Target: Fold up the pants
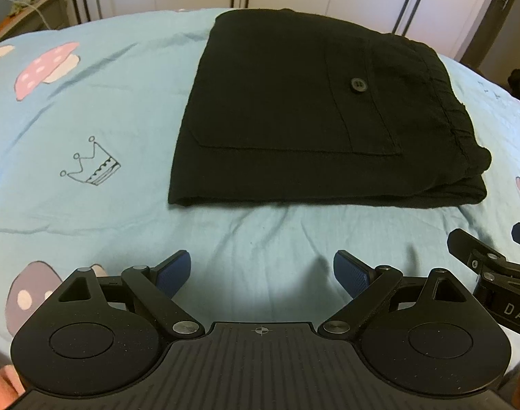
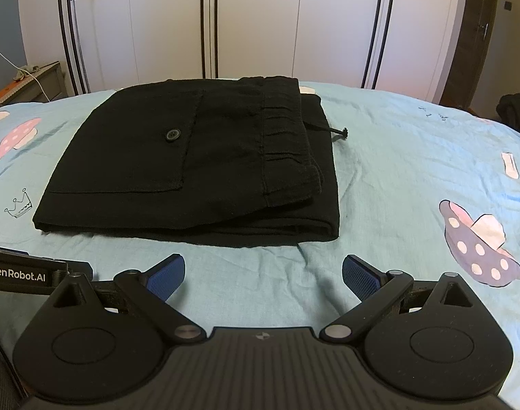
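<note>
Black pants (image 1: 294, 112) lie folded into a compact rectangle on the light blue bedsheet (image 1: 89, 109), back pocket and button facing up, waistband to the right. In the right wrist view the same pants (image 2: 198, 167) show a drawstring end poking out at the right. My left gripper (image 1: 261, 273) is open, hovering over bare sheet just in front of the pants' near edge, holding nothing. My right gripper (image 2: 263, 275) is also open and empty, at the same distance from the pants. The right gripper's fingers (image 1: 471, 249) show at the right edge of the left wrist view.
The sheet is printed with mushrooms (image 1: 44, 68) and a crown (image 1: 92, 164). White wardrobe doors (image 2: 260, 20) stand behind the bed. A grey bedside unit with a white cable (image 2: 31, 78) is at the left. A dark bundle (image 2: 516, 112) lies at the right edge.
</note>
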`<state>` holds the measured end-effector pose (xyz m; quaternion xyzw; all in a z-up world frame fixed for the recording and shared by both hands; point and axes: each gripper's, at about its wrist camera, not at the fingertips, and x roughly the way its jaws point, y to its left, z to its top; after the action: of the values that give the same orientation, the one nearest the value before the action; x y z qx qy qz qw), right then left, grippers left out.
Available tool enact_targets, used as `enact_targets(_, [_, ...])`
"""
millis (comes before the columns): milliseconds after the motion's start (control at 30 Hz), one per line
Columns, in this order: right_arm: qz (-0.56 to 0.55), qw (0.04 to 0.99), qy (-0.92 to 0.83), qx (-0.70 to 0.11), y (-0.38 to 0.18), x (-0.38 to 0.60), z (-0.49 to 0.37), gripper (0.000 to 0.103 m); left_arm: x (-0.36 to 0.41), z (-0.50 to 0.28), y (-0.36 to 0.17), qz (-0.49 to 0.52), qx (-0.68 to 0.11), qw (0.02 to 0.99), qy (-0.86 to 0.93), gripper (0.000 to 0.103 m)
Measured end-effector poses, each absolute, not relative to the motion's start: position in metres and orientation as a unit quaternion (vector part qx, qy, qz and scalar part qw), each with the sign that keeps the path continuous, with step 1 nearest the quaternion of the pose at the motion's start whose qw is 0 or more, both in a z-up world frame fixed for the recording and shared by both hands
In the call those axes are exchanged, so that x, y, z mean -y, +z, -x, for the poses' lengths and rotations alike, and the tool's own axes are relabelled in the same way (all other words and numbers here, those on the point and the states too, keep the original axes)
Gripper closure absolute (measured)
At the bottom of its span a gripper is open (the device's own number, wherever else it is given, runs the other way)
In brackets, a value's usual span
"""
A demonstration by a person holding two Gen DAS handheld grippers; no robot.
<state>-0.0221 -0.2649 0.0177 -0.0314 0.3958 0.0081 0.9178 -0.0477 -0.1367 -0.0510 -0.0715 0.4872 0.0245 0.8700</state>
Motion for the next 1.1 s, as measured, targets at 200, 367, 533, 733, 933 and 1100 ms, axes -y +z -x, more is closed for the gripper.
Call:
enact_targets(200, [0.033, 0.918, 0.010, -0.395, 0.0179, 0.2646, 0.0220, 0.004, 0.1354, 0.0471, -0.0517, 0.071, -0.489, 0.869, 0.024, 0.008])
enact_targets(367, [0.034, 0.918, 0.012, -0.396, 0.0178, 0.2644, 0.0215, 0.004, 0.1351, 0.0466, -0.0520, 0.071, -0.489, 0.869, 0.023, 0.008])
enact_targets(533, [0.035, 0.918, 0.013, -0.396, 0.0174, 0.2641, 0.0214, 0.004, 0.1350, 0.0462, -0.0528, 0.071, -0.490, 0.868, 0.023, 0.008])
enact_targets(733, [0.035, 0.918, 0.013, -0.396, 0.0176, 0.2640, 0.0215, 0.004, 0.1348, 0.0461, -0.0529, 0.072, -0.490, 0.868, 0.022, 0.008])
enact_targets(933, [0.035, 0.917, 0.013, -0.396, 0.0175, 0.2634, 0.0216, 0.004, 0.1320, 0.0466, -0.0537, 0.075, -0.489, 0.869, 0.020, 0.008])
enact_targets(1100, [0.036, 0.917, 0.013, -0.396, 0.0179, 0.2631, 0.0218, 0.004, 0.1323, 0.0460, -0.0541, 0.072, -0.490, 0.868, 0.018, 0.008])
